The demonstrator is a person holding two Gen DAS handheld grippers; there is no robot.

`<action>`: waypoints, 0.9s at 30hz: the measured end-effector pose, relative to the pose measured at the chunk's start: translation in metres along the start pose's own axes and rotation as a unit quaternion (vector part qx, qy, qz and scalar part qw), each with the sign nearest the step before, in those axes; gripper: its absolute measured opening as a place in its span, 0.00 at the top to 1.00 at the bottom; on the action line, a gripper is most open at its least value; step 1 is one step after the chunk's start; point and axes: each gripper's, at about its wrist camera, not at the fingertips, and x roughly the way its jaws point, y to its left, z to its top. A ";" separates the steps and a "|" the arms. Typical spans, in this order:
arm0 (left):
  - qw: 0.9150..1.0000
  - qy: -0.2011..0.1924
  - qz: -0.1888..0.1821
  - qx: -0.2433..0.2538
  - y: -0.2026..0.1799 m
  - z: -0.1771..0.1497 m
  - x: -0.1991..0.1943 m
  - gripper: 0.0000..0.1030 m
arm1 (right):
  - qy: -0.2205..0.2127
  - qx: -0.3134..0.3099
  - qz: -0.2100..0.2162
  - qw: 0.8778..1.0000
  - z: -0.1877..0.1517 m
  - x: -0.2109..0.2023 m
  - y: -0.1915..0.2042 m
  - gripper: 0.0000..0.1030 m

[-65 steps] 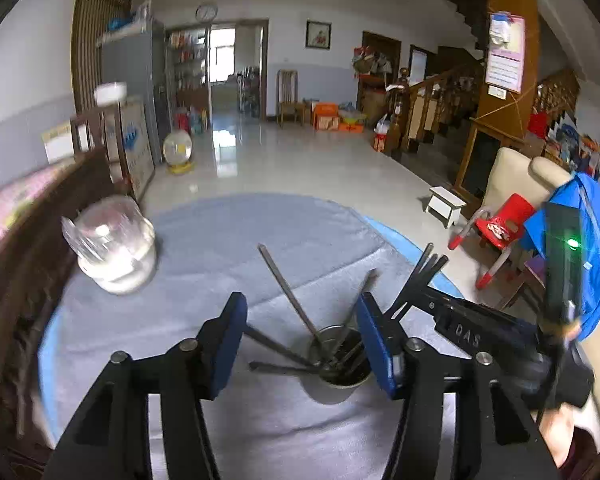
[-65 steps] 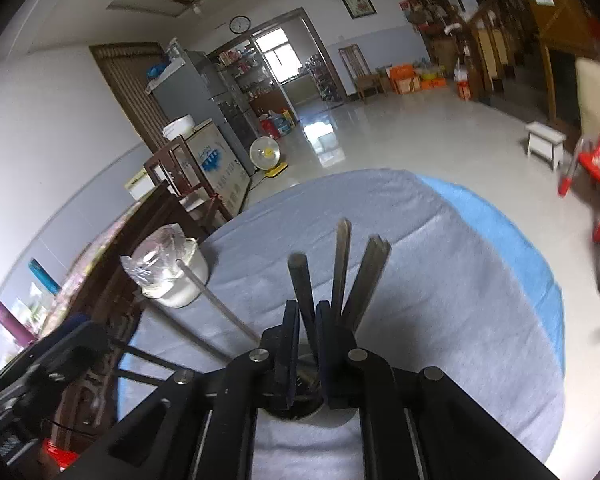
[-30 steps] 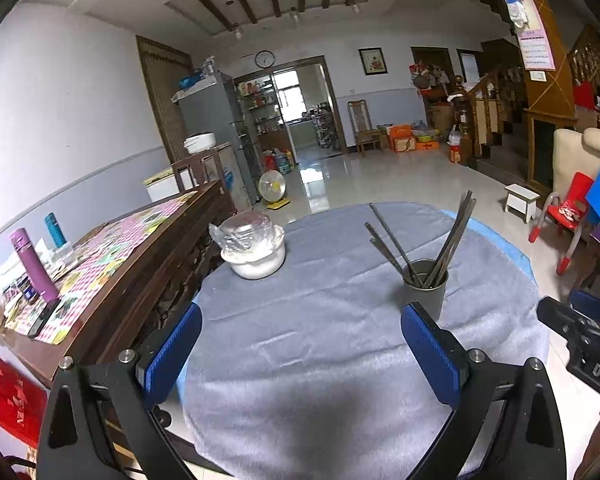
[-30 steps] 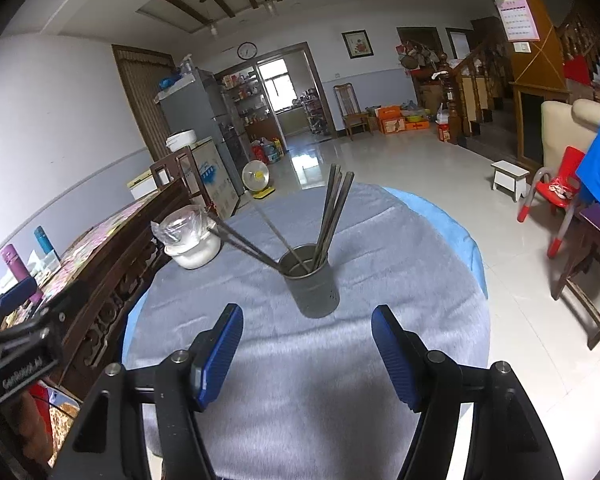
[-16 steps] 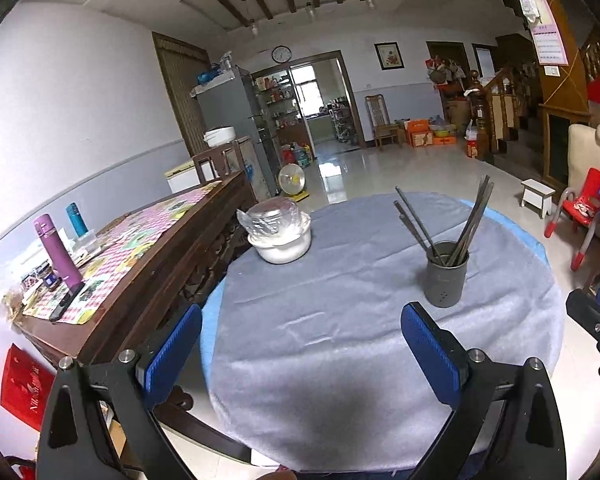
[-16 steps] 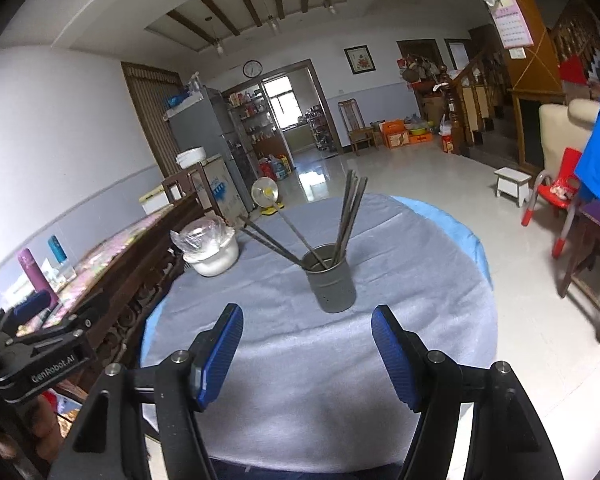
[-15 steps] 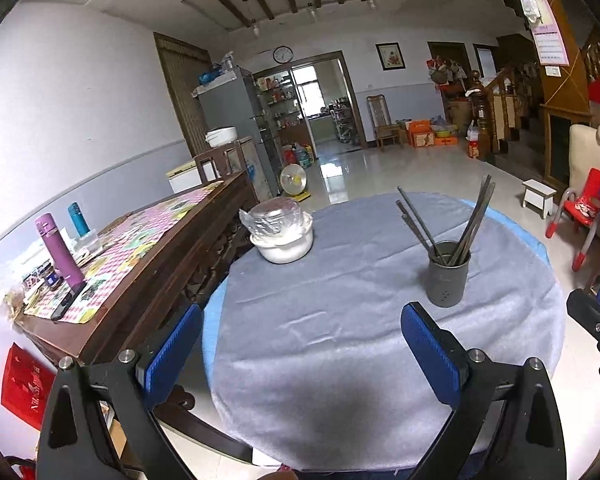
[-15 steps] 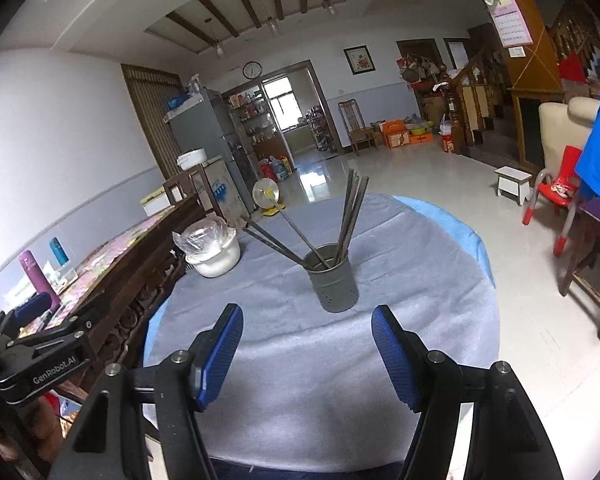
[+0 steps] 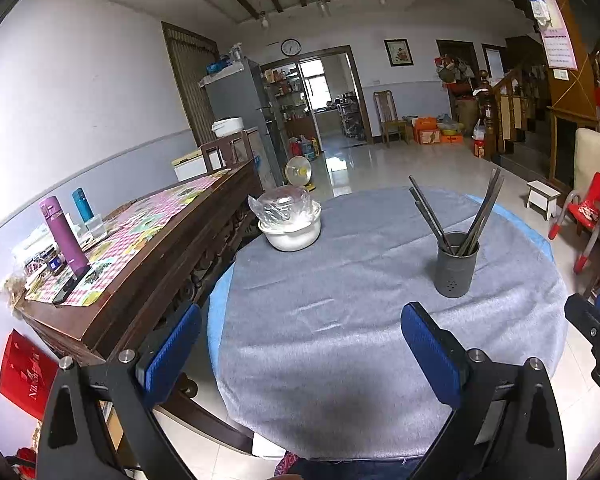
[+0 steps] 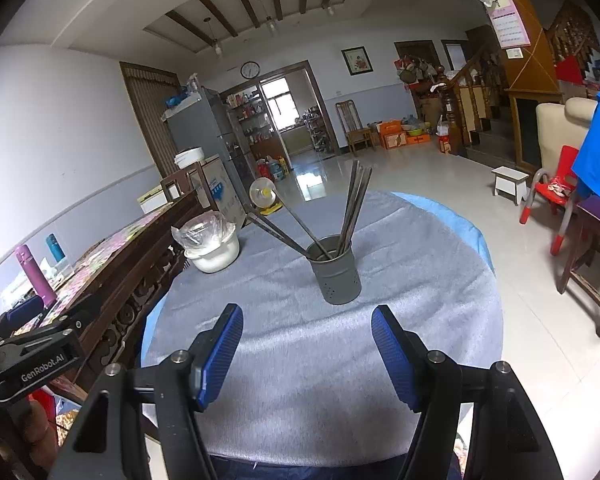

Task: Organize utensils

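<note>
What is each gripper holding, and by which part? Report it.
Nothing. The left gripper and right gripper are both open and empty; the chopsticks stand in the grey holder.

Bright daylight from far doorway [image 9: 320, 92] — glare on floor tiles [image 9: 340, 184], sharp focus, heavy fisheye bending — dark corners

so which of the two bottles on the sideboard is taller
The purple bottle, nearer the camera. The teal bottle behind it is shorter and slimmer.
</note>
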 end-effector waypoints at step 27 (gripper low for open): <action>1.000 0.007 0.003 -0.009 0.010 -0.007 0.005 0.03 | 0.007 -0.003 0.003 1.000 -0.008 0.004 0.002 0.31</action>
